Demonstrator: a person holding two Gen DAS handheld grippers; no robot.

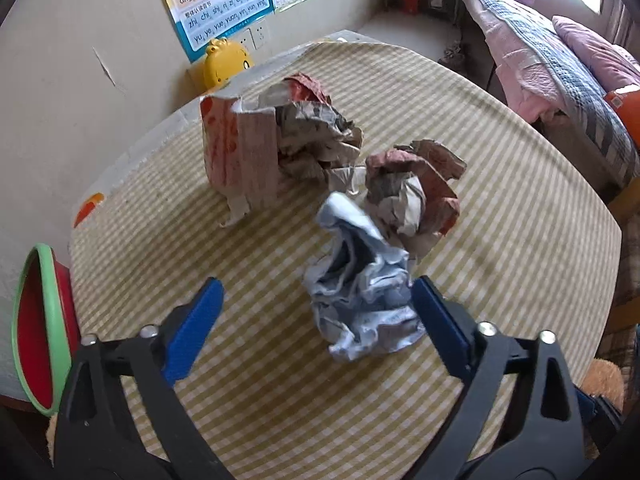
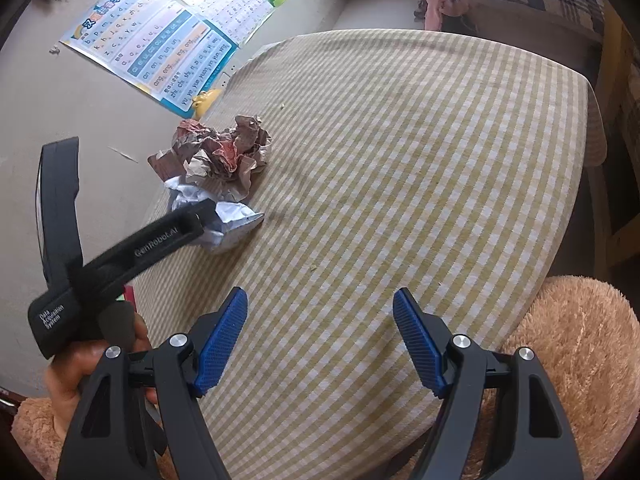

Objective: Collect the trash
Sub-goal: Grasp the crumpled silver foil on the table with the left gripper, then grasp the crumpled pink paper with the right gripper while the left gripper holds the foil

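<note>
A crumpled pale blue paper ball [image 1: 360, 292] lies on the checked tablecloth [image 1: 500, 220]. My left gripper [image 1: 316, 292] is open, with the ball against its right fingertip. Behind the ball lie a crumpled brown and red paper wad [image 1: 416, 192] and a torn brown paper bag with crushed paper in it [image 1: 248, 152]. In the right wrist view my right gripper [image 2: 320, 304] is open and empty over the cloth [image 2: 400, 160]. The left gripper body [image 2: 160, 236] reaches the pale blue ball [image 2: 228, 220], with the brown wad [image 2: 220, 152] behind it.
A red bin with a green rim [image 1: 36, 328] stands at the table's left edge. A yellow toy [image 1: 224, 60] sits by the wall under a poster [image 1: 220, 4]. A bed with quilts [image 1: 560, 52] is at the right. A brown plush [image 2: 580, 340] lies below the table's near edge.
</note>
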